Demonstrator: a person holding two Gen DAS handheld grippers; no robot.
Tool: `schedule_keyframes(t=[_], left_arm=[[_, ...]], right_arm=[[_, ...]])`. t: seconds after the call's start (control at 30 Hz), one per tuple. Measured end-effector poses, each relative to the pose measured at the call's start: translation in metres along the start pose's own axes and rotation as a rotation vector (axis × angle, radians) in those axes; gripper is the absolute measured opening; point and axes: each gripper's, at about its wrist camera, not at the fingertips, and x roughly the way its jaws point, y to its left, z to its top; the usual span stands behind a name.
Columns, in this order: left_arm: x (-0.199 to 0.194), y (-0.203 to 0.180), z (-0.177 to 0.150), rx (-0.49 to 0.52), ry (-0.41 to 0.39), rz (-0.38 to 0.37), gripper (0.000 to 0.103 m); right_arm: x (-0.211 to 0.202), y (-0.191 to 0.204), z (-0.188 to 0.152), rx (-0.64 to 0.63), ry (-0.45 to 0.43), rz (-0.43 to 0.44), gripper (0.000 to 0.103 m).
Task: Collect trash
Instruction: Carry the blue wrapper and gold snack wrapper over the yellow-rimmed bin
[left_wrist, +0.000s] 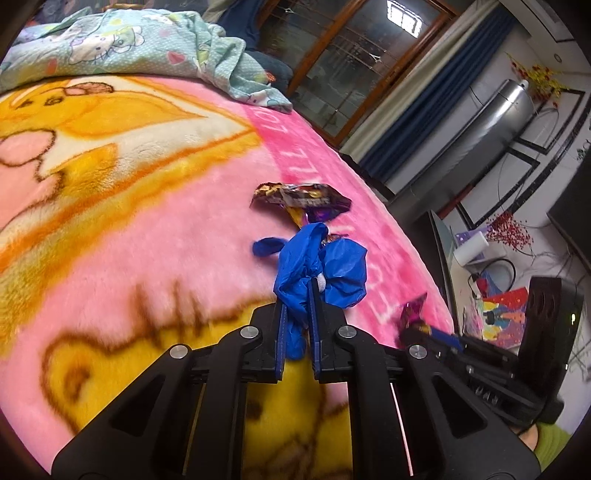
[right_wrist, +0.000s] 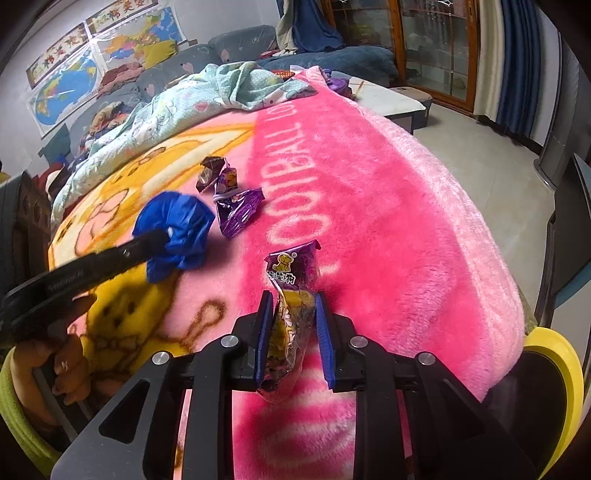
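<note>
We have a crumpled blue plastic bag (left_wrist: 321, 266) pinched in our left tongs (left_wrist: 297, 321), clamped nearly shut on a bunched fold; it is soft, light and slippery, so a gathered wad holds best. Our right tongs (right_wrist: 293, 332) grip a crinkly purple snack wrapper (right_wrist: 291, 295) at its middle, narrow around it. More wrappers (right_wrist: 232, 199) lie at eleven o'clock from it on the pink blanket (right_wrist: 388, 221) of the bed.

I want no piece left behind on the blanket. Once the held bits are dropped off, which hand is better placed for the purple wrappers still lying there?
Left, probably. Its gripper, shut on the blue plastic wad, sits right beside the loose purple wrappers. The right gripper, shut on its own wrapper, is farther off.
</note>
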Motion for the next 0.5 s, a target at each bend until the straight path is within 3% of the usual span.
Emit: schedule_keyframes(t=[0.5], left_arm=[[-0.034, -0.029, -0.015, 0.091, -0.046, 0.014, 0.006]], right_arm=[[-0.039, -0.003, 0.002, 0.012, -0.079, 0.027, 0.022]])
